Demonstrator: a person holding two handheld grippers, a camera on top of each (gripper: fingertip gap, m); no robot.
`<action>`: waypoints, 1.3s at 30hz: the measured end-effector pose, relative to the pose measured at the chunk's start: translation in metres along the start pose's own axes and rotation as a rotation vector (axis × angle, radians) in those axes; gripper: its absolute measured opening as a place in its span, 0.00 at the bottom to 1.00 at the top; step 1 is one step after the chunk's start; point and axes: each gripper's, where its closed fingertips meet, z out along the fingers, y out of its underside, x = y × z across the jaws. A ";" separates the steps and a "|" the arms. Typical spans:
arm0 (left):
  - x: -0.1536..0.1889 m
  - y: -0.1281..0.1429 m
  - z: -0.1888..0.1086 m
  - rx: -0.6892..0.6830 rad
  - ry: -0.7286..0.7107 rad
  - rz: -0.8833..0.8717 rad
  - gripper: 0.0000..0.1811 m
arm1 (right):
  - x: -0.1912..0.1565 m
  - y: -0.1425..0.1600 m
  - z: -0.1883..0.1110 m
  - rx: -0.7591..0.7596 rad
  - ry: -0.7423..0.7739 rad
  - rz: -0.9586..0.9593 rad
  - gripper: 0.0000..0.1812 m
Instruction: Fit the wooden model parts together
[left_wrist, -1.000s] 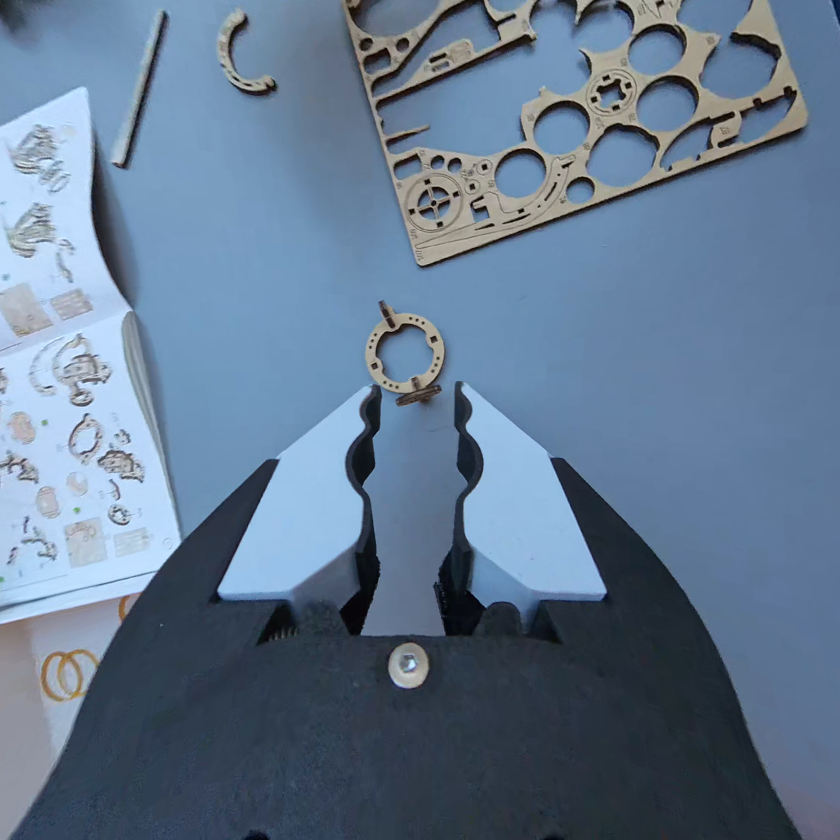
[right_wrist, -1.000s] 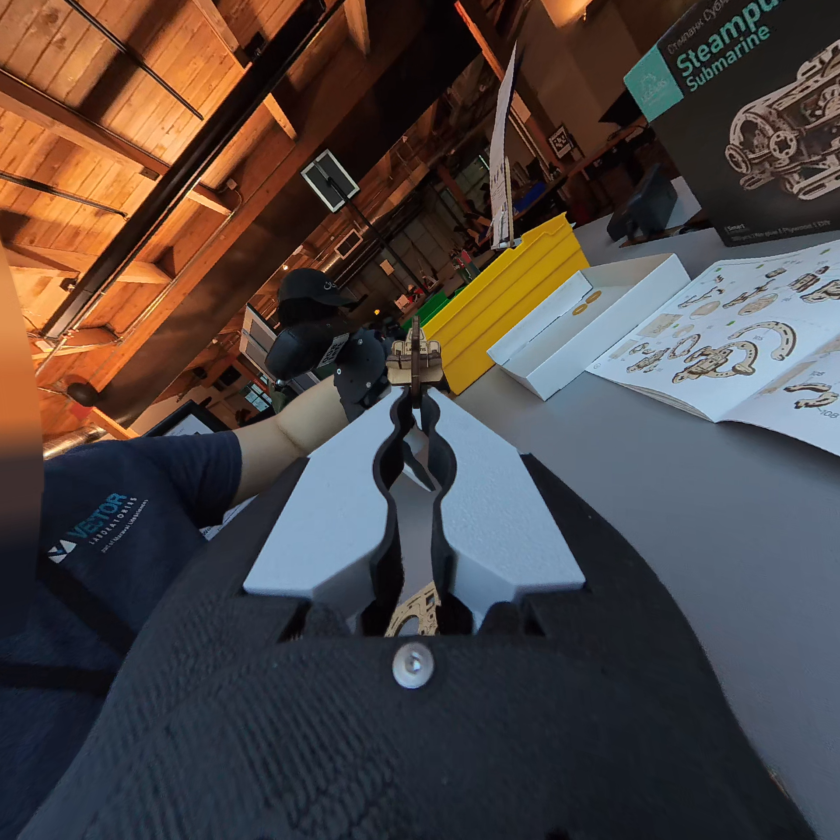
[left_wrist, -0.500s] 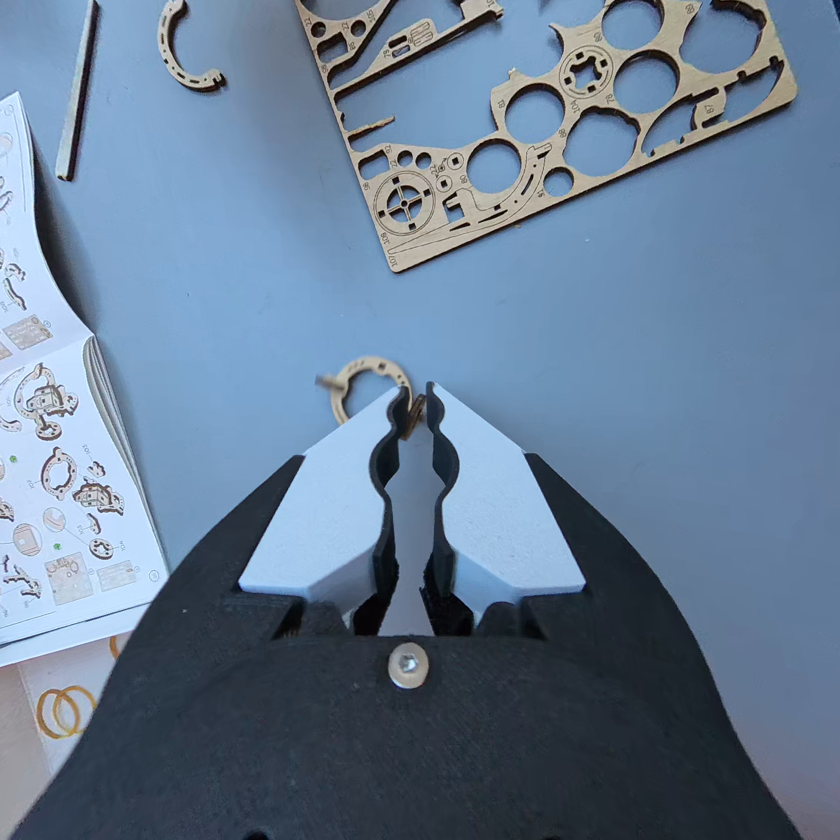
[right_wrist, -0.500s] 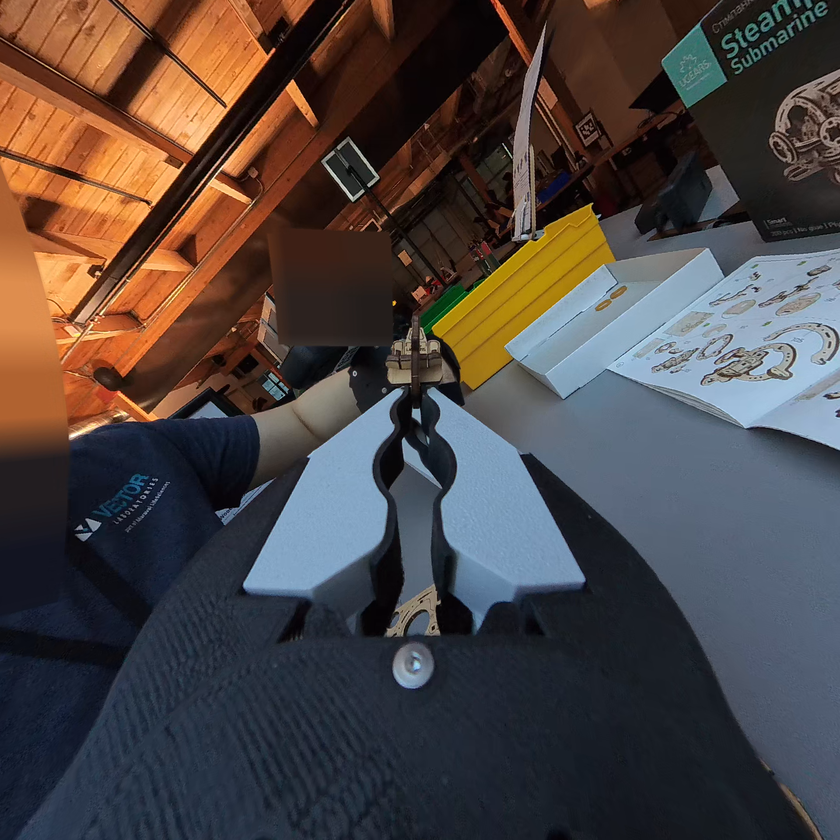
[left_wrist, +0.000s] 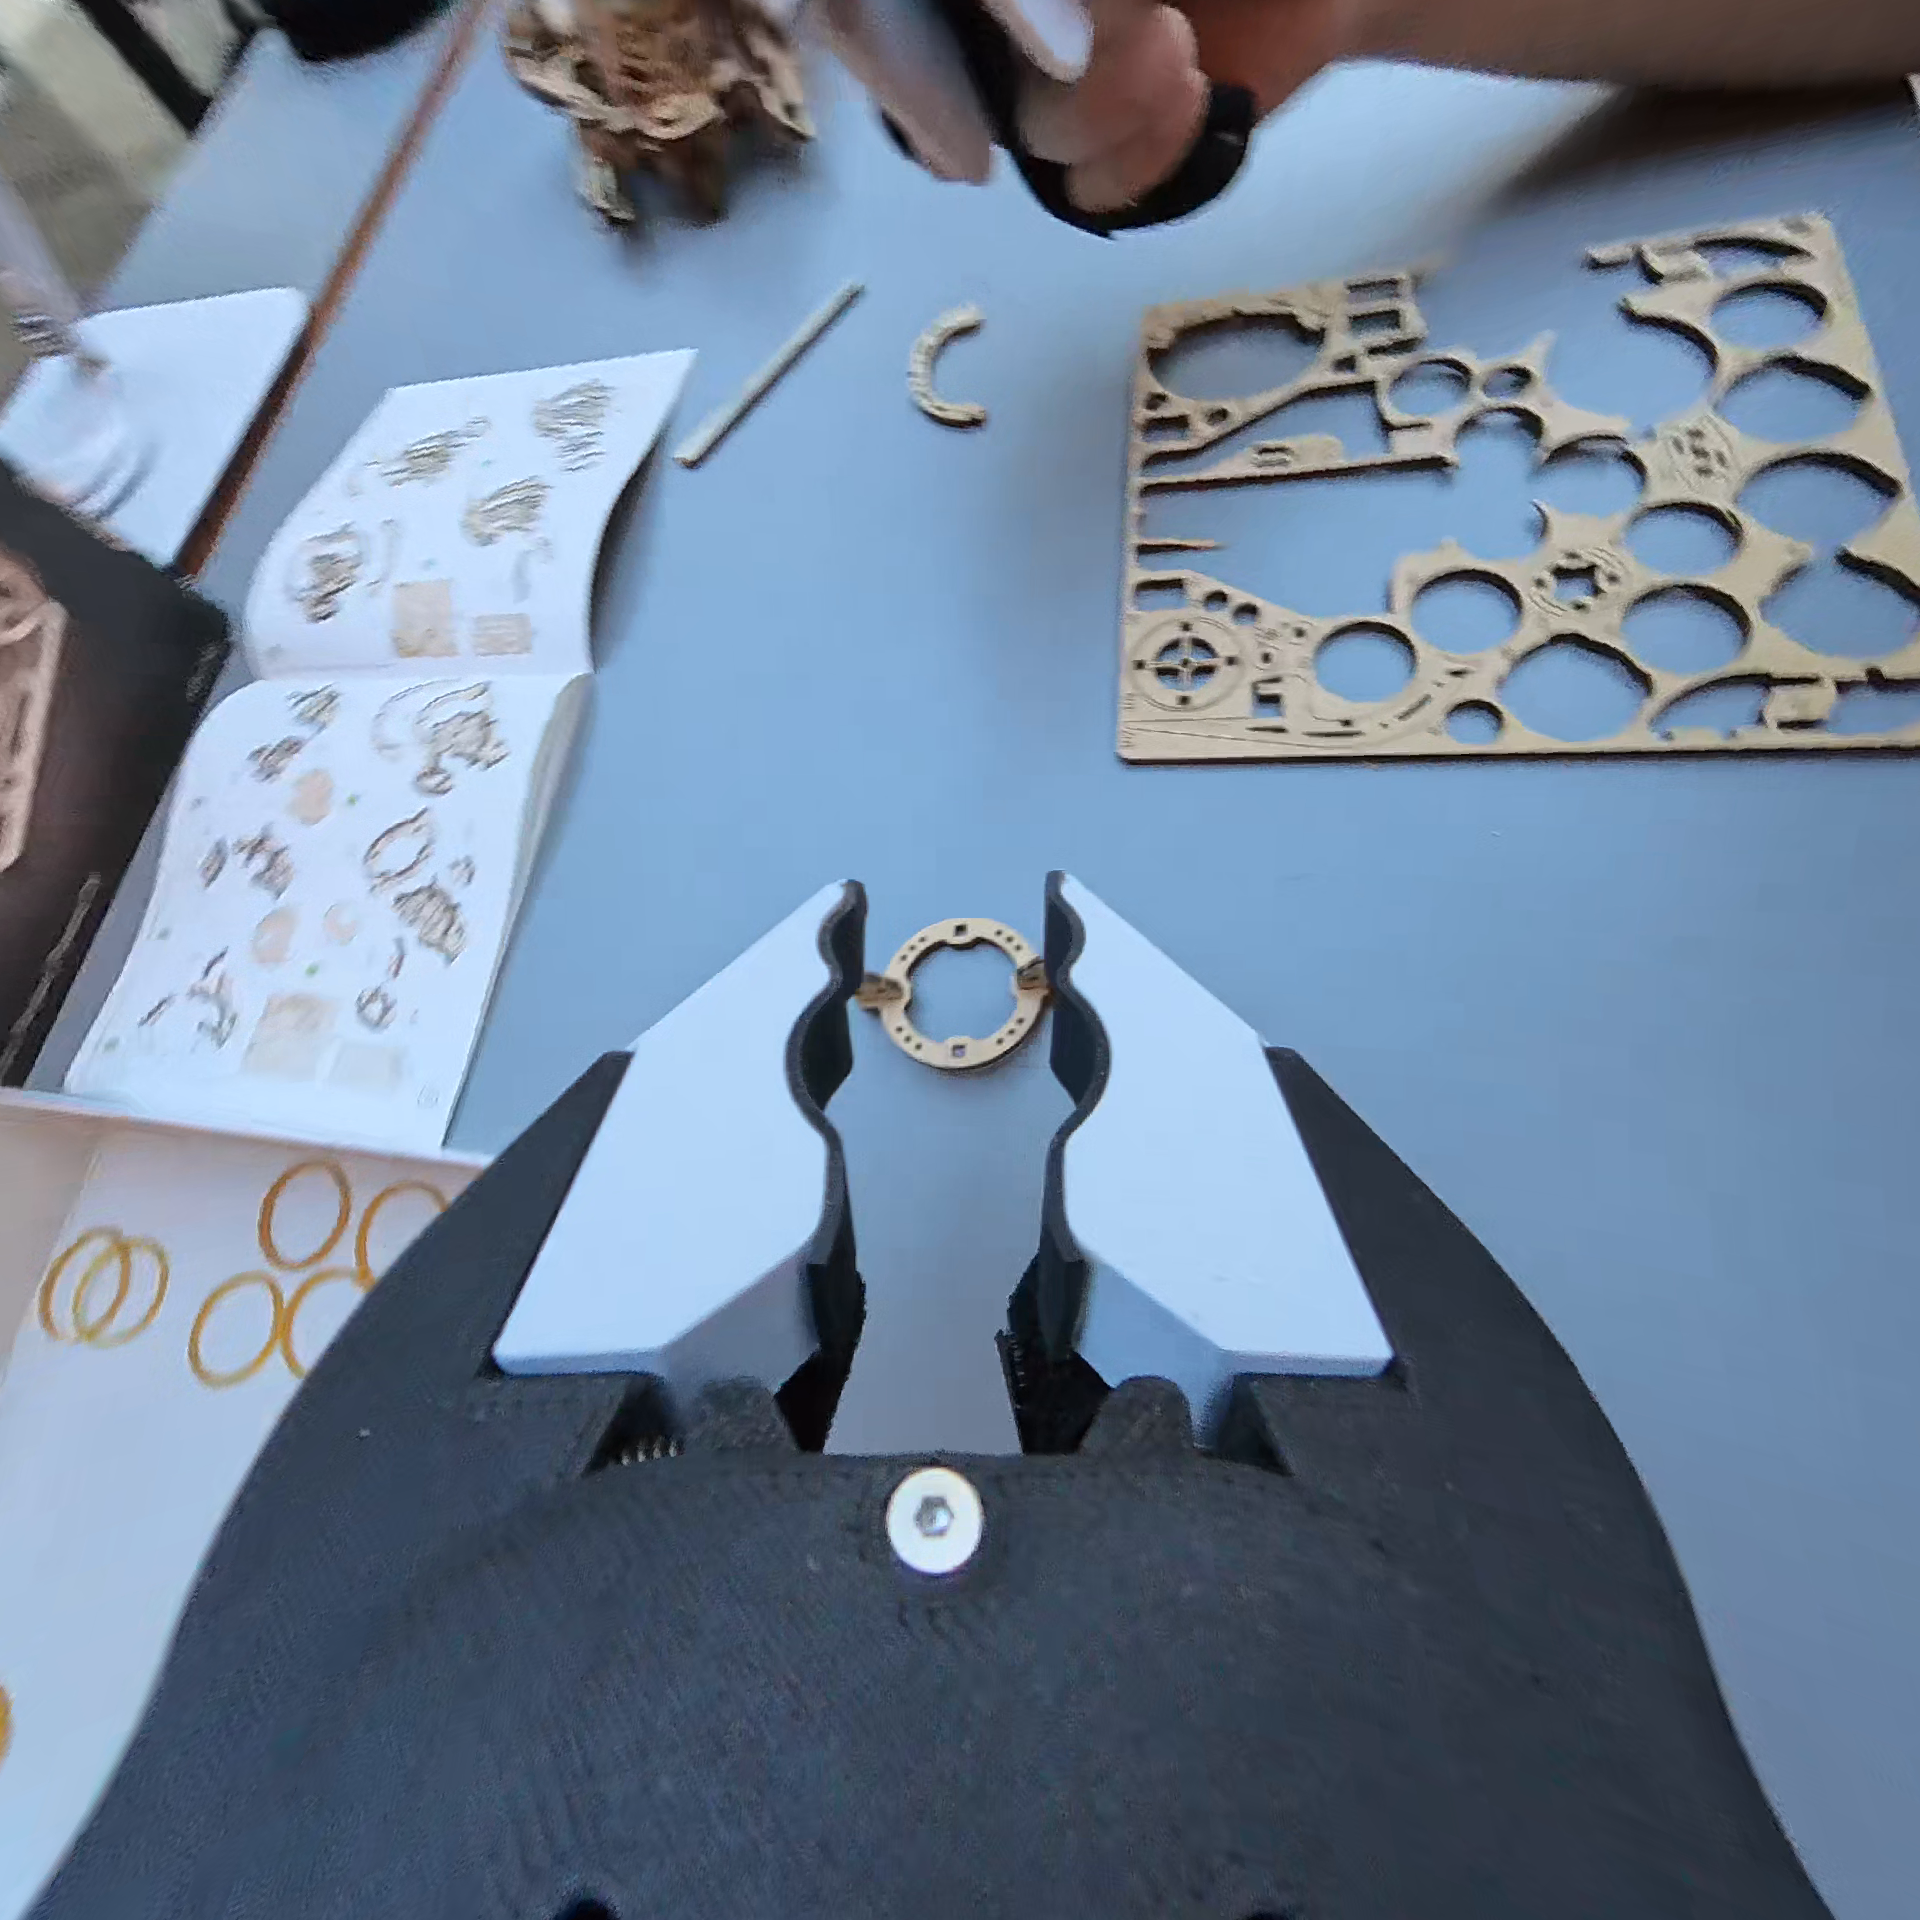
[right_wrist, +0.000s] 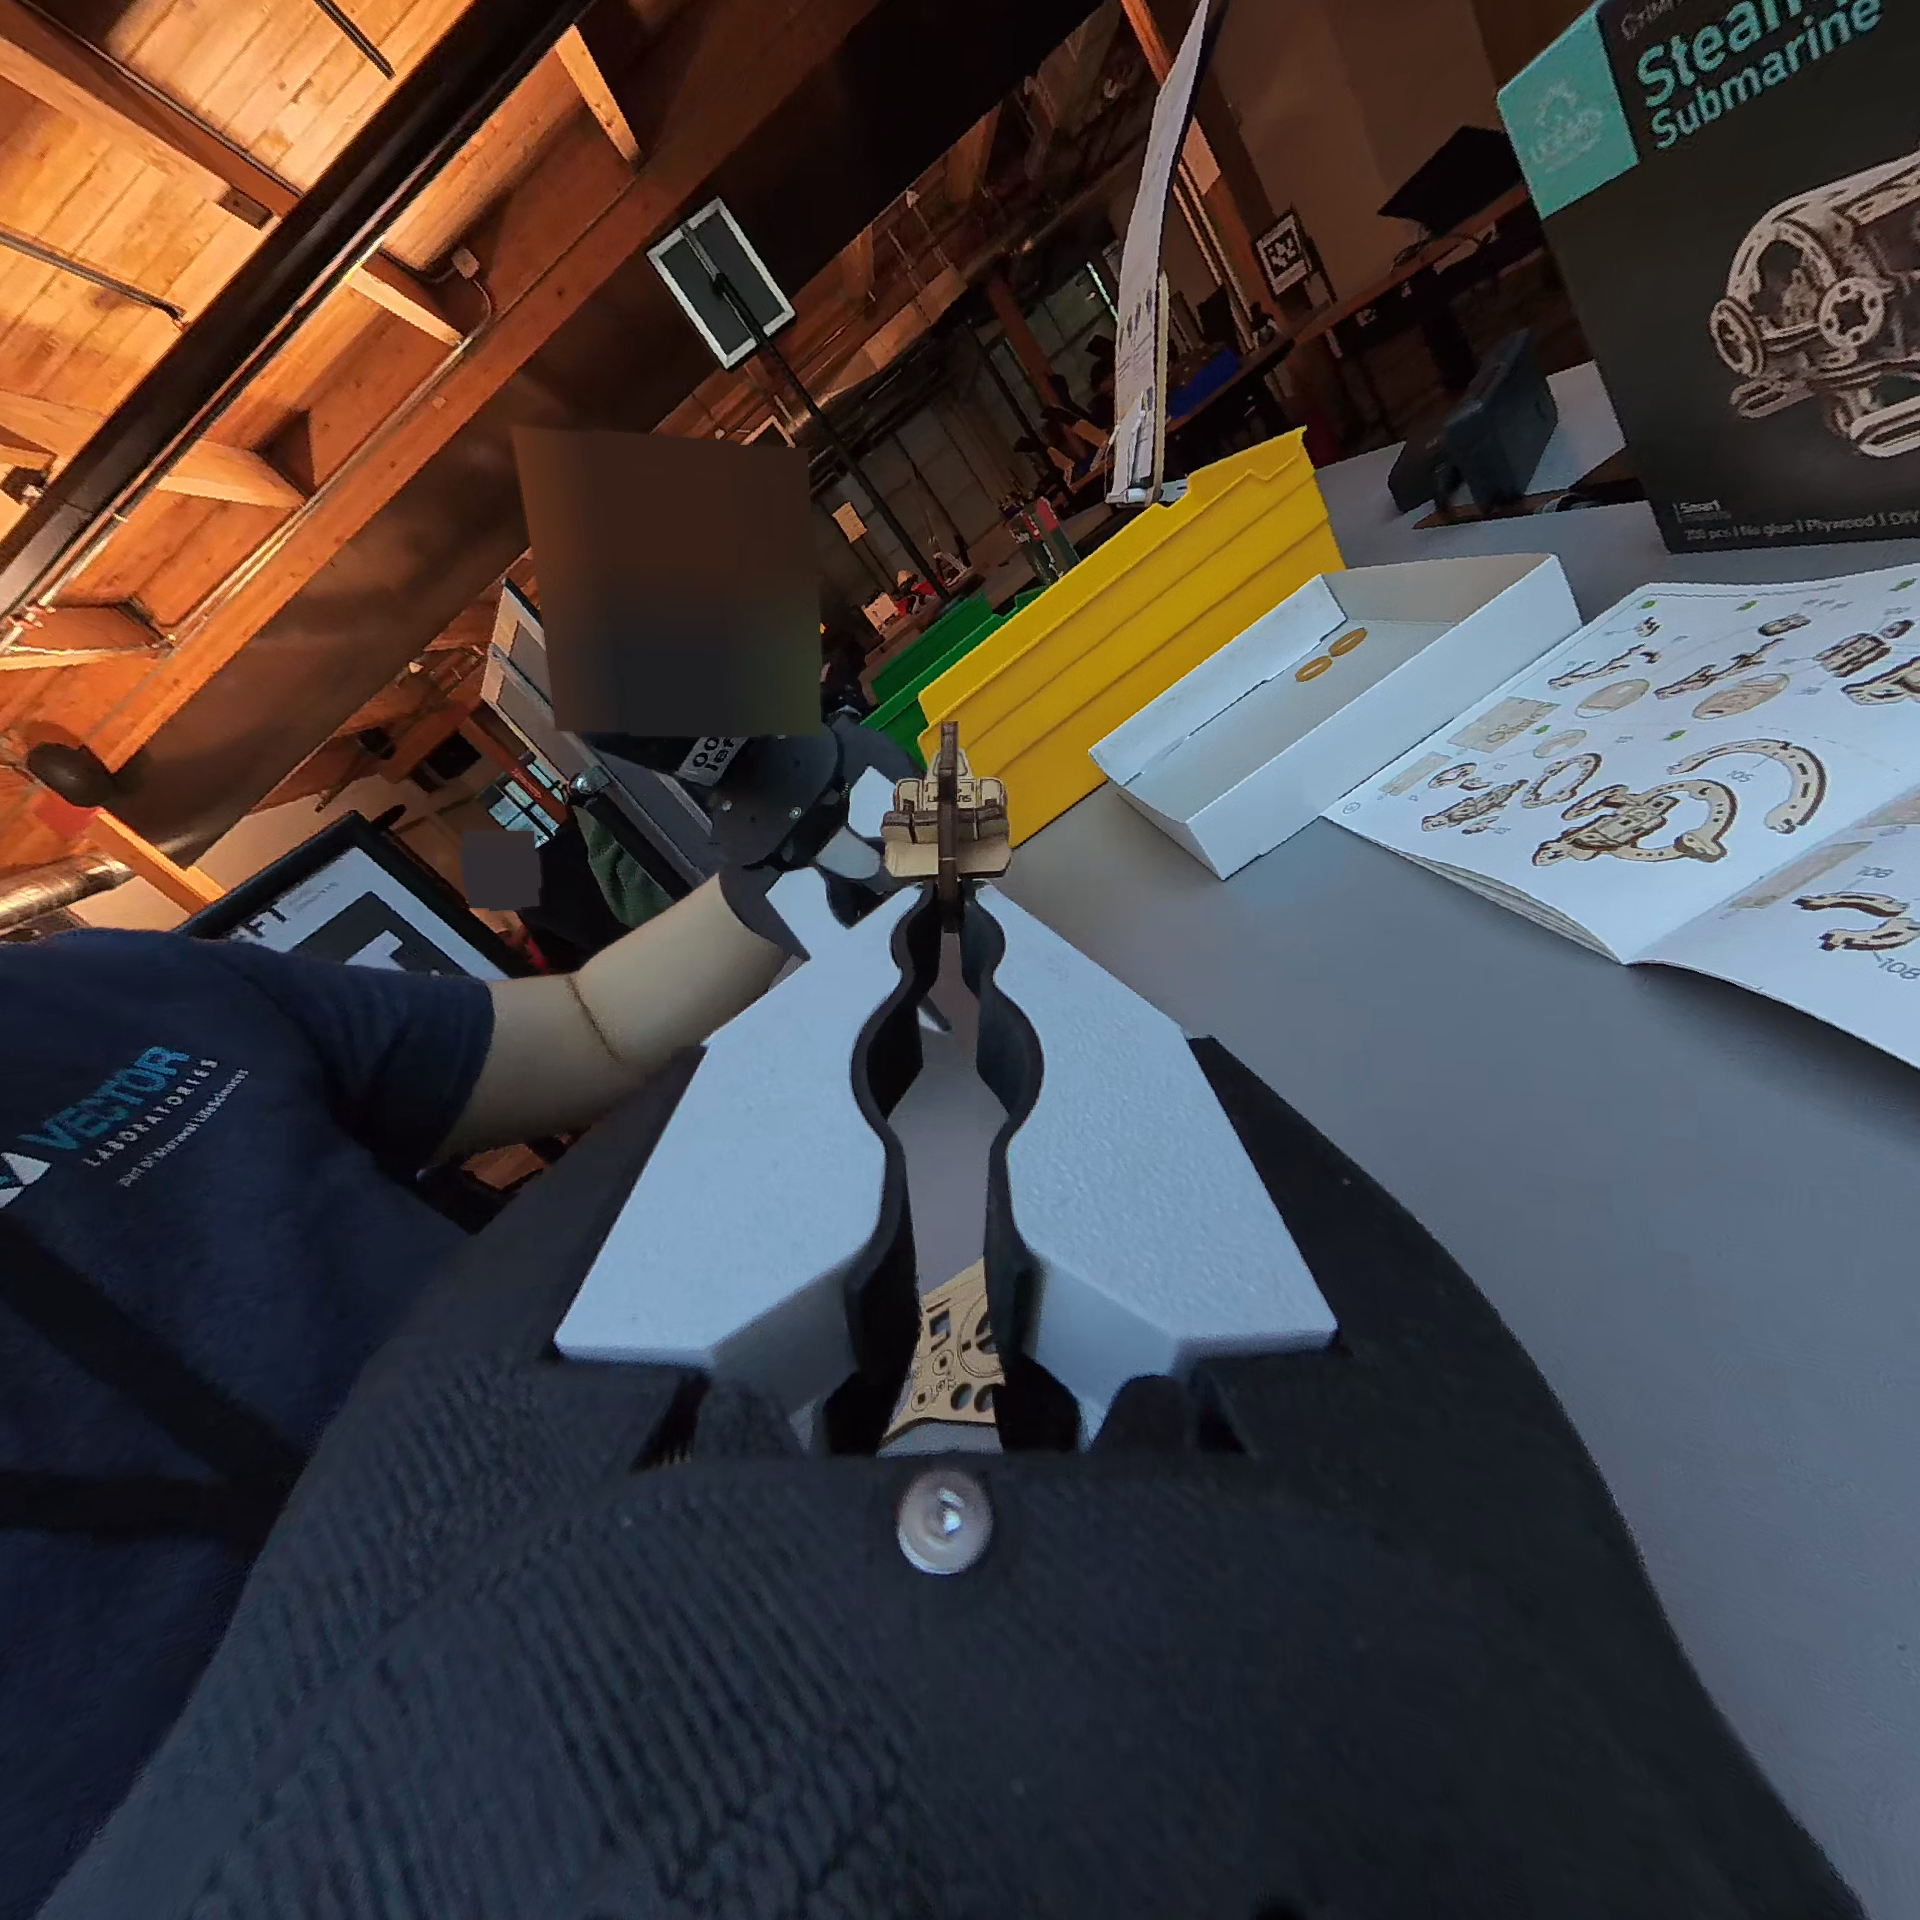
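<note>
My left gripper (left_wrist: 954, 904) is shut on a small wooden ring (left_wrist: 914, 1023). The ring spans the gap between the fingers, and its two side tabs touch the pads. It hangs a little above the grey table (left_wrist: 1351, 1039). My right gripper (right_wrist: 945, 904) is shut on a small slotted wooden part (right_wrist: 943, 831) that stands upright above its fingertips. That gripper is raised, and shows blurred with a hand at the top of the left wrist view (left_wrist: 1091, 104). A punched-out wooden sheet (left_wrist: 1184, 727) lies at the right.
A curved wooden piece (left_wrist: 935, 369) and a thin stick (left_wrist: 769, 372) lie at the back. An open instruction booklet (left_wrist: 416, 727) and a white box of rubber bands (left_wrist: 156, 1351) are at the left. A blurred built model (left_wrist: 655, 94) stands behind. A yellow bin (right_wrist: 1143, 623) and a black kit box (right_wrist: 1766, 260) stand further off. The tips of one gripper are about 15 cm away from the tips of the other.
My left gripper has gone from pinching the ring's tab to holding the ring across its width, and has lifted and tilted up. My right gripper holds its part almost still.
</note>
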 end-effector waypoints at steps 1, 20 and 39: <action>-0.004 0.001 -0.003 0.027 -0.025 -0.037 0.20 | 0.001 -0.001 -0.001 0.006 0.009 -0.008 0.01; -0.004 0.021 0.000 0.098 0.039 -0.240 0.33 | 0.011 -0.008 -0.010 0.031 0.057 -0.074 0.01; -0.001 0.036 0.014 0.027 0.040 -0.242 0.34 | 0.022 0.006 -0.006 -0.034 0.079 -0.087 0.01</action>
